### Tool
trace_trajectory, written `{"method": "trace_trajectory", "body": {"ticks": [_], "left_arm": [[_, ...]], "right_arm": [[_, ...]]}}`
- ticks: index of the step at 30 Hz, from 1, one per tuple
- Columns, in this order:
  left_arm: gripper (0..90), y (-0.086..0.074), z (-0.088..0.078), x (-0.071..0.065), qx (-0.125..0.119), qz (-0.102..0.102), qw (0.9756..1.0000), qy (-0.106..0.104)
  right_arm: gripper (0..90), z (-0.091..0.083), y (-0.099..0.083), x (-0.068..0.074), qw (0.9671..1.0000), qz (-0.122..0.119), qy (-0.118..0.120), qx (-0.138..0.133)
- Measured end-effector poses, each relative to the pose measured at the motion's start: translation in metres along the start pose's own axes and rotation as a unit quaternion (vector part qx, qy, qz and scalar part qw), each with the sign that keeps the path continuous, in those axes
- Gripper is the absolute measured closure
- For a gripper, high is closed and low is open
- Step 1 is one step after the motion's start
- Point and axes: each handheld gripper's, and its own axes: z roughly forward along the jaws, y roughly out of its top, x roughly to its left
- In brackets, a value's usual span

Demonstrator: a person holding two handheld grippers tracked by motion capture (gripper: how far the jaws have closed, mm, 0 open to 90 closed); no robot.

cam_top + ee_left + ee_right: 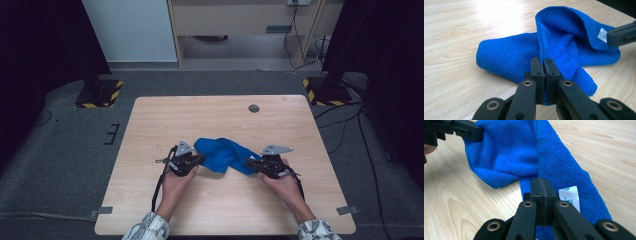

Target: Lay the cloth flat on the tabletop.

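Note:
A crumpled blue cloth (pixel 222 152) lies at the middle of the wooden table (pixel 215 117), stretched between my two grippers. My left gripper (pixel 199 159) is shut on the cloth's left end. In the left gripper view its jaws (pixel 543 61) pinch a raised fold of the cloth (pixel 511 57). My right gripper (pixel 250 162) is shut on the right end. In the right gripper view its jaws (pixel 541 181) clamp the cloth's edge (pixel 509 150) just beside a white label (pixel 570 196). Each gripper view shows the other gripper holding the far end of the cloth.
A round grommet hole (pixel 254 108) sits near the table's far edge. Two stands with yellow-and-black striped bases (pixel 100 92) (pixel 325 90) rest on the floor behind the far corners. Bare wood surrounds the cloth on all sides.

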Motion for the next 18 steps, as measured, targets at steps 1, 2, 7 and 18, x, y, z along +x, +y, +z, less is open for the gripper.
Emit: {"method": "trace_trajectory", "body": {"ticks": [1,2,7,18], "left_arm": [[87.6,0.000,0.000,0.000,0.000,0.000,1.0000,0.000],[87.6,0.000,0.000,0.000,0.000,0.001,1.0000,0.000],[87.5,0.000,0.000,0.000,0.000,0.001,1.0000,0.000],[87.5,0.000,0.000,0.000,0.001,0.002,1.0000,0.001]], "right_arm": [[82.7,0.000,0.000,0.000,1.0000,0.000,0.000,0.000],[78.1,0.001,-0.001,0.001,1.0000,-0.004,0.005,0.001],[72.7,0.006,-0.002,0.006,0.9996,-0.021,0.000,0.016],[89.6,0.010,-0.006,0.004,0.9975,-0.042,-0.029,0.050]]}}
